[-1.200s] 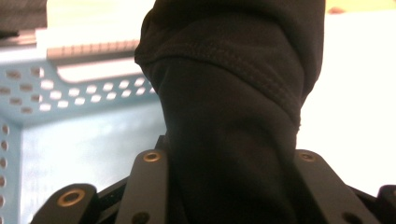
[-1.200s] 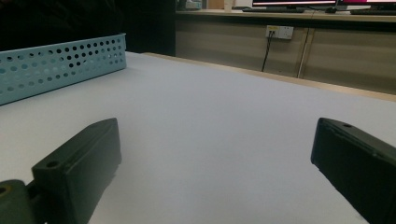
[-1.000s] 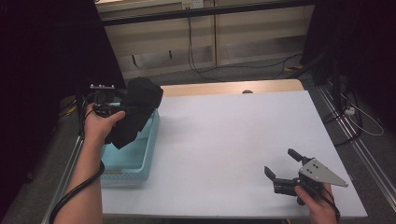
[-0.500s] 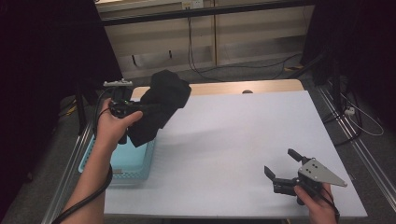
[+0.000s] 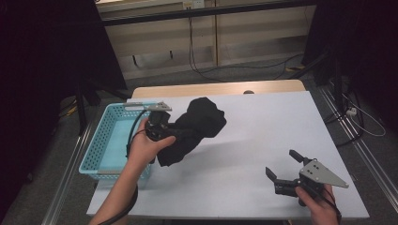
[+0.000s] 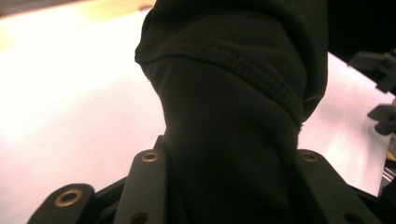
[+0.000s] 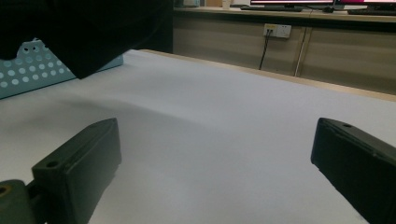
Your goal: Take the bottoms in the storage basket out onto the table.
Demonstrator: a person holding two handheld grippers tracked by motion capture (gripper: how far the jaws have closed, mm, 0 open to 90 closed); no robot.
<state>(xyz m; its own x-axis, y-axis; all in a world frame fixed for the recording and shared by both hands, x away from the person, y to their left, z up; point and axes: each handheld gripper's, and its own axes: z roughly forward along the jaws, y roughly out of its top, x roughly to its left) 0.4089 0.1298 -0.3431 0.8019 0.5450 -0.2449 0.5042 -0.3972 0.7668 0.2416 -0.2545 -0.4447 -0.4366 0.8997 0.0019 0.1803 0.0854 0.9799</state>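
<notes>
A bunched black cloth (image 5: 199, 124) hangs above the left part of the white table (image 5: 267, 122), just right of the blue basket (image 5: 101, 145). My left gripper (image 5: 174, 131) is shut on it, held level and pointing right. In the left gripper view the cloth (image 6: 233, 107) bulges up between both jaws and hides their tips. My right gripper (image 5: 283, 164) rests near the table's front right, open with nothing between its fingers. In the right gripper view the jaws stand wide over bare table, and the cloth (image 7: 84, 28) hangs at the far left.
The perforated blue basket (image 7: 28, 70) sits at the table's left edge, partly over it. A wooden strip (image 5: 211, 89) runs along the far edge. Behind it are a wall panel with cables on the floor, and dark stands on both sides.
My left hand has carried the black cloth to the right, from above the basket to over the table's left part, and a little lower. The right gripper has stayed where it was.
</notes>
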